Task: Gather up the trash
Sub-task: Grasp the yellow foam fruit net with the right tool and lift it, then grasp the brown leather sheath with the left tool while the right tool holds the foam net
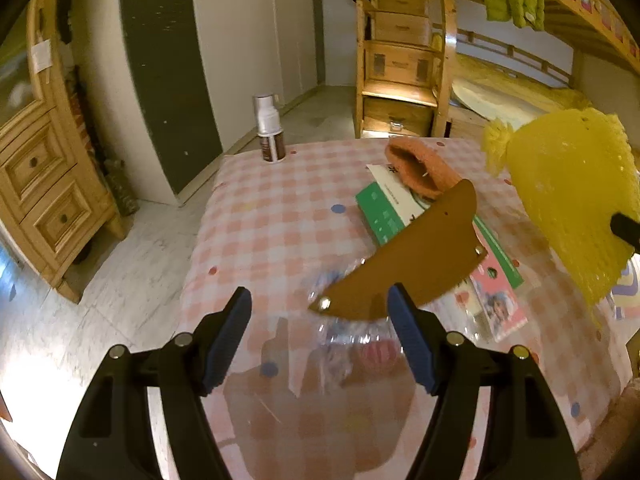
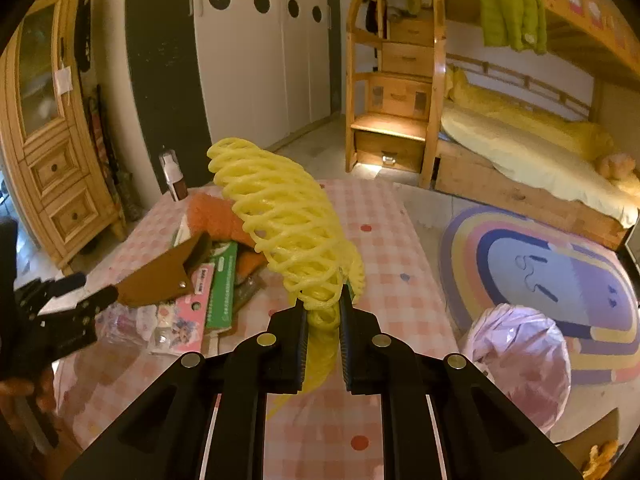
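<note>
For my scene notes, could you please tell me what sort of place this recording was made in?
Most likely a child's bedroom in a home: a wooden bunk bed with drawer steps, a rainbow rug on the floor, and a green jacket hanging from the upper bunk.

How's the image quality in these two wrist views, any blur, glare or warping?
Left wrist view: warm dim light, clear plastic wrapper smeared and glinting, left gripper shadow on the tablecloth. Right wrist view: sharper yellow foam net, fisheye bends the wardrobe.
</note>
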A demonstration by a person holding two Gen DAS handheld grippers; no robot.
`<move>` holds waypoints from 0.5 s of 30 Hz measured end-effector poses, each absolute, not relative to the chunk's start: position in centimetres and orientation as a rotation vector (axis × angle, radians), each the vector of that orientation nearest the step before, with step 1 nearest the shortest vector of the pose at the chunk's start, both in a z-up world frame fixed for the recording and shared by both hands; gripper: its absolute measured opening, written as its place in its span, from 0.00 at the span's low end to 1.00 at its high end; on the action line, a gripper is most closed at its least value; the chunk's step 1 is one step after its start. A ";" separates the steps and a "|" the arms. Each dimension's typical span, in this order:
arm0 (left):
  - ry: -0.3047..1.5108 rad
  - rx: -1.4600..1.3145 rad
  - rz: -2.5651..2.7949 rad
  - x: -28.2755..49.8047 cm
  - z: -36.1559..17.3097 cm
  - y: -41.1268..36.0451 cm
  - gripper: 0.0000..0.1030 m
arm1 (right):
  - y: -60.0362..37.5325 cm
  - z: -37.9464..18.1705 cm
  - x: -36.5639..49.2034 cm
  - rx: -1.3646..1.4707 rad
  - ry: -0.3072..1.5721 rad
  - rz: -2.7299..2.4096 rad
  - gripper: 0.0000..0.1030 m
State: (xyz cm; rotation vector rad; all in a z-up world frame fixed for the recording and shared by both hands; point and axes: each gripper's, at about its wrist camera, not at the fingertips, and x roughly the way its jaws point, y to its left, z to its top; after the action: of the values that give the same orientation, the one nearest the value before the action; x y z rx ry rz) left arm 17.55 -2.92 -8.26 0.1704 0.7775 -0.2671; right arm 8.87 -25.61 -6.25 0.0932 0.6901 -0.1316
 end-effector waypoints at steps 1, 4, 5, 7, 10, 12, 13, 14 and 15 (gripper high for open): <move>0.780 0.169 -0.276 17.9 -8.3 -3.1 0.67 | -25.7 -6.4 9.0 0.098 0.695 -0.135 0.14; 0.777 0.145 -0.320 19.1 -8.0 -3.9 0.67 | -25.7 -6.3 9.1 0.105 0.698 -0.137 0.14; 0.776 0.133 -0.343 19.5 -7.8 -4.3 0.67 | -25.7 -6.4 9.0 0.106 0.699 -0.135 0.14; 0.778 0.120 -0.385 19.9 -7.8 -4.9 0.67 | -25.9 -6.4 9.1 0.105 0.701 -0.128 0.14; 0.815 0.132 -0.488 20.6 -8.5 -6.1 0.69 | -25.8 -6.7 9.0 0.104 0.712 -0.114 0.14; 0.837 0.160 -0.525 20.7 -9.3 -6.5 0.69 | -25.7 -6.9 9.0 0.106 0.720 -0.100 0.14; 0.842 0.174 -0.530 20.6 -9.5 -6.5 0.69 | -25.6 -6.9 9.0 0.104 0.721 -0.095 0.14; 0.844 0.191 -0.537 20.3 -9.7 -6.6 0.69 | -25.5 -6.8 8.9 0.097 0.721 -0.091 0.14; 0.846 0.202 -0.542 20.0 -9.7 -6.6 0.69 | -25.4 -6.8 8.9 0.094 0.721 -0.087 0.14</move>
State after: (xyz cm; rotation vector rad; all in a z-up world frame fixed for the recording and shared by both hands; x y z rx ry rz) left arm 19.97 -6.56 -9.71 0.2022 0.8463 -0.5424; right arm 8.92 -25.42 -6.82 0.0944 0.7207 -0.0871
